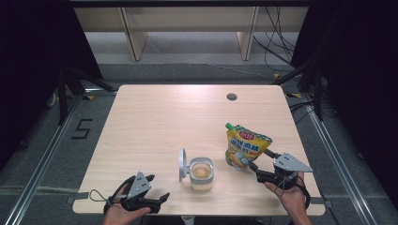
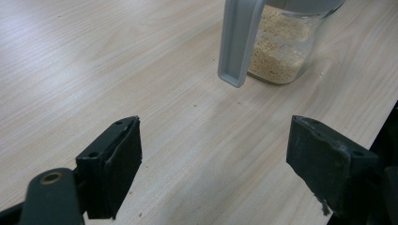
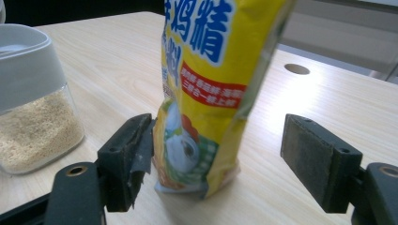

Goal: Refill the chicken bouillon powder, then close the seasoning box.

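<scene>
Black rubber pads face each other across a wide gap on the right gripper [image 1: 258, 169], whose jaws stand spread with the yellow seasoning pouch [image 3: 206, 93] upright between them. In the right gripper view the pouch stands close against the left-hand pad, though contact cannot be told, and the other pad is well clear of it, so nothing is pinched. The pouch rests on its own base on the wooden table [image 1: 155, 122], its green cap [image 1: 229, 125] at the top corner farthest from the gripper. The hand [image 1: 291, 194] holding this gripper comes in from the near edge of the table.

Beyond the pouch, on the side away from the right gripper, stands a clear plastic jar [image 1: 202, 173] holding pale granules, with a grey rim. Its grey lid [image 1: 182, 165] is flipped open and stands upright on the jar's far side from the pouch. Jar and pouch are just beside each other, not touching.

Farther out, past the jar, the left gripper [image 1: 157, 190] lies low at the near edge of the table. Its jaws are also spread wide over bare wood, with the jar and the hanging lid [image 2: 238, 42] ahead of them, apart from both pads.
</scene>
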Motion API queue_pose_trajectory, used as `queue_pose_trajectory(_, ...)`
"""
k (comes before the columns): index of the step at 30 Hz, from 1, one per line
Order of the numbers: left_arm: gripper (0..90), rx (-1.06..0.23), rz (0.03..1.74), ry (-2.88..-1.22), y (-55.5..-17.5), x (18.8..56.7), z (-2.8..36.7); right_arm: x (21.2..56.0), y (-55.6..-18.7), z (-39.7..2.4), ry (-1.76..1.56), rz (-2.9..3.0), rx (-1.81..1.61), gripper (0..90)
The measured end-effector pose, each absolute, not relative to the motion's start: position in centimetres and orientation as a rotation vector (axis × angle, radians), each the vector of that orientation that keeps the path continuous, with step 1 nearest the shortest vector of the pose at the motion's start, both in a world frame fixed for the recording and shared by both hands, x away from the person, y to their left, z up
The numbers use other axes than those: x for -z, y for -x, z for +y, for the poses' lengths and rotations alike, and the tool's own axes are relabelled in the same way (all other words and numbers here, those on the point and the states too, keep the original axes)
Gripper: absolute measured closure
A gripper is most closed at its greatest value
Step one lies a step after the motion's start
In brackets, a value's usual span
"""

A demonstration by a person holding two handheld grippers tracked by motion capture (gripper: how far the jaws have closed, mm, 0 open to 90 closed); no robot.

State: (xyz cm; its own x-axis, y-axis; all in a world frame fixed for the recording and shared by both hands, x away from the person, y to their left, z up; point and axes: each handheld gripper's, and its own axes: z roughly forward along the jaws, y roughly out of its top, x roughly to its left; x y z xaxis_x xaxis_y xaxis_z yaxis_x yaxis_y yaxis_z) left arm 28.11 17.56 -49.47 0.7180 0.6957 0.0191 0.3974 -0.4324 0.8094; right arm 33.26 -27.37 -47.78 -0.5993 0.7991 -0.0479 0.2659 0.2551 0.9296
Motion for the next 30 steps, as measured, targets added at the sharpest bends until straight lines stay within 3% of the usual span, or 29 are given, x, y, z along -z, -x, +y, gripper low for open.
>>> queue_pose_trajectory(30,17.9,-0.453,0.852,-2.052,-28.3,49.4,17.7,47.7,-28.5,-27.4,-0.933,2.163,-1.203,24.1)
